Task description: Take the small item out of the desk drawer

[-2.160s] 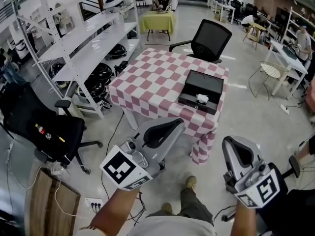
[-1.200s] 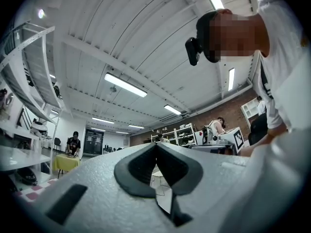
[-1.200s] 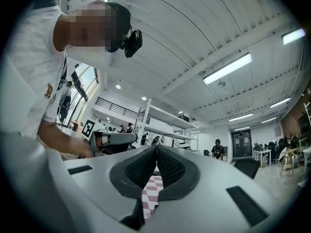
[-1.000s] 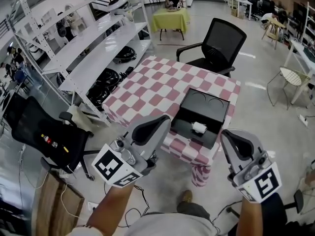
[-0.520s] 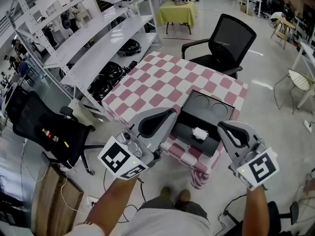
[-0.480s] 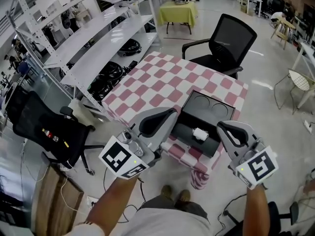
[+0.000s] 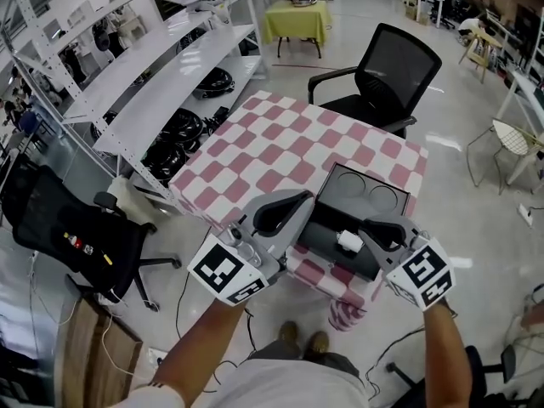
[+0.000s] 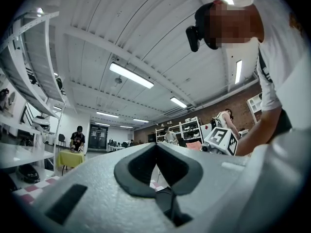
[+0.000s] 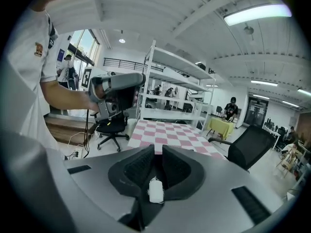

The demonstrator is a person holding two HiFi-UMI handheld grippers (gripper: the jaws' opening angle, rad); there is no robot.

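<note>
A black desk drawer [image 7: 364,201] stands open on the pink-and-white checked table [image 7: 280,147], near its front right corner. A small white item [image 7: 347,241] lies in the drawer's front part. My right gripper [image 7: 369,228] hangs just right of the item, jaws together and empty. In the right gripper view, the white item [image 9: 155,191] shows low in the gap under the closed jaws of the right gripper [image 9: 158,152]. My left gripper [image 7: 297,202] hovers over the drawer's left edge, shut with nothing in it; in its own view the left gripper [image 8: 155,147] points up at the ceiling.
A black office chair [image 7: 382,66] stands behind the table. White shelving [image 7: 153,83] runs along the left, with another black chair [image 7: 68,219] in front of it. A table with a yellow cloth [image 7: 293,15] is far back, a white wire chair [image 7: 510,143] at the right.
The person has walked up to the table. Both grippers have moved forward over its front edge, and the right one has come down beside the white item in the drawer.
</note>
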